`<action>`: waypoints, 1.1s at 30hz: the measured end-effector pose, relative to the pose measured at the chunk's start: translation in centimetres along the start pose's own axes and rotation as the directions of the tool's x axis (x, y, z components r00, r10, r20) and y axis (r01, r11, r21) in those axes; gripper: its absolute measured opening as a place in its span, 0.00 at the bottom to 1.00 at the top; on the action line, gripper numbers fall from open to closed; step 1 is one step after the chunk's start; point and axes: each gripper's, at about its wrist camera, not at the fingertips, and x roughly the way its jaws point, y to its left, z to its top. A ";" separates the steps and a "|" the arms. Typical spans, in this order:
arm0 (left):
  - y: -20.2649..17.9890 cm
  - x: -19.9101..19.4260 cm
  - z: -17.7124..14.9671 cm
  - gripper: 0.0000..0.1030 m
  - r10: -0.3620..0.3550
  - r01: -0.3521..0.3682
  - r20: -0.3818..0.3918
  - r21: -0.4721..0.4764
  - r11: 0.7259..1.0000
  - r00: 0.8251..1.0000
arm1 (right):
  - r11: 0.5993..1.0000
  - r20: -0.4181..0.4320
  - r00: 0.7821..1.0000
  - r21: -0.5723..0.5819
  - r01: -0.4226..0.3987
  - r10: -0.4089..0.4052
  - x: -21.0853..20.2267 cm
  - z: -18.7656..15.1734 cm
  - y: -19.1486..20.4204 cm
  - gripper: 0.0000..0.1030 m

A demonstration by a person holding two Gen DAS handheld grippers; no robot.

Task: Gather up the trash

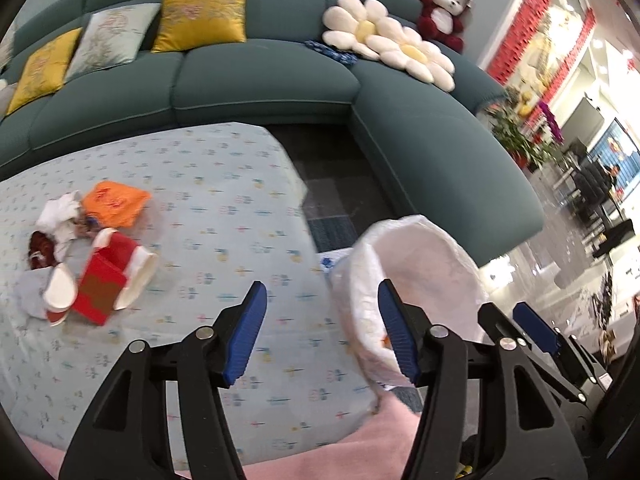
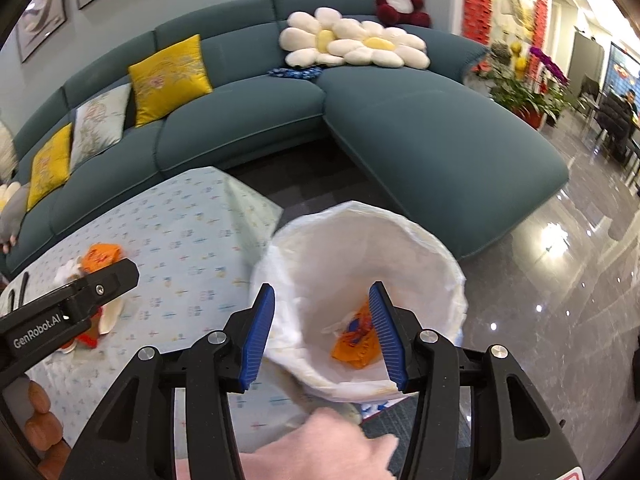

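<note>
Step in hand, as judged: between deposits; one item is binned and the rest of the trash waits on the table (image 1: 224,184).

Right hand-held gripper (image 2: 322,336): jaws wide, nothing between them; it hangs over the mouth of the bin (image 2: 400,232), which stands on the floor just beside the table's corner. An orange wrapper (image 2: 354,344) lies at the bottom of the white liner — evidence that collection is under way.

Left hand-held gripper (image 1: 322,332): jaws wide, empty; it sits above the table's near edge, the bin's rim just to its right. Its view also catches the right tool close alongside.

Remaining trash (image 1: 92,248): one cluster on the table's far left, well apart from both tools. It comprises an orange bag (image 1: 116,204), crumpled white paper (image 1: 60,214), a red carton (image 1: 104,280), white paper cups (image 1: 60,292) and a dark red scrap (image 1: 40,248); the pieces touch or overlap.

Next move, as judged: carry an open tool left across the table to the cluster; pick one piece at its outer edge — the red carton offers flat sides for the jaws; close firmly, lift clear, return to the bin, release over its mouth. Expect light pieces to shift or cling to neighbours.
</note>
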 end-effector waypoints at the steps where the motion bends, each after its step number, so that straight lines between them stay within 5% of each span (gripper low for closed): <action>1: 0.7 -0.3 0.0 0.54 0.006 -0.006 0.003 -0.008 1.000 1.000 | 1.000 0.000 1.000 -0.011 -0.007 0.007 -0.1 0.0 0.8 0.47; 20: 16.5 -4.0 -2.4 0.73 0.199 -0.193 0.020 -0.167 0.967 0.980 | 0.979 -0.035 0.991 -0.153 -0.136 0.132 -1.5 -1.0 13.4 0.56; 33: 24.7 -2.6 -5.2 0.74 0.297 -0.298 -0.022 -0.102 0.949 0.955 | 0.949 -0.133 0.968 -0.206 -0.237 0.213 1.2 -2.8 21.1 0.56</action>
